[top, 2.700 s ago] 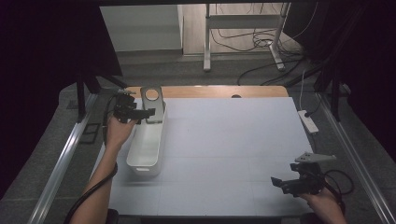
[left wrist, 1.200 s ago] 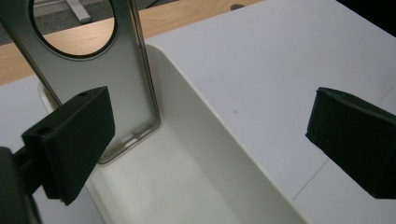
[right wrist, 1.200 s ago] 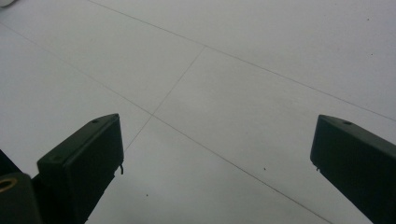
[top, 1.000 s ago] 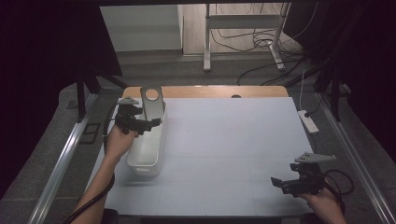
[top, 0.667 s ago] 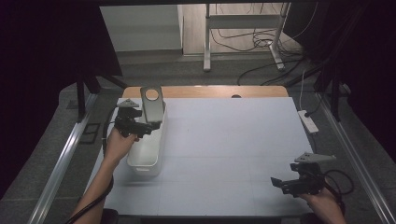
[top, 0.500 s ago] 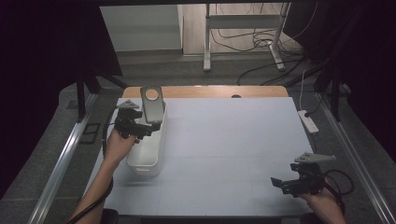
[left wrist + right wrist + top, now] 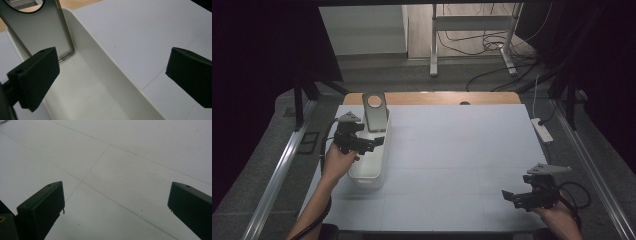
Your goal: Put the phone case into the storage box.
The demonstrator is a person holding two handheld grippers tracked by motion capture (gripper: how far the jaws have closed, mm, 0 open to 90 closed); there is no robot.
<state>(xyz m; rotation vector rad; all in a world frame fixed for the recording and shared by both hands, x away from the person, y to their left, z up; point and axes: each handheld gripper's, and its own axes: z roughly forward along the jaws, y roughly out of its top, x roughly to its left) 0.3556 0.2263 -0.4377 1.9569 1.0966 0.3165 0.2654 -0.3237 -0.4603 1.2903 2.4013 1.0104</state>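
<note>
A long white tray (image 7: 371,172) lies at the left of the white table. A grey metal plate with a round hole (image 7: 374,111) leans upright at the tray's far end; it appears again (image 7: 42,32) in the left gripper view. My left gripper (image 7: 374,142) hovers open over the tray, jaws wide apart above the tray's right wall (image 7: 110,62), with nothing between them. My right gripper (image 7: 513,196) rests low near the table's front right, open over bare table surface (image 7: 112,177).
A wooden strip (image 7: 437,98) borders the table's far edge. A white power strip (image 7: 541,129) lies off the right edge. Metal rails (image 7: 282,170) run along both sides. Cables and a stand's legs (image 7: 472,45) are on the floor beyond.
My left gripper has moved from the far left corner toward me and rightward, coming over the tray. The right gripper has stayed put.
</note>
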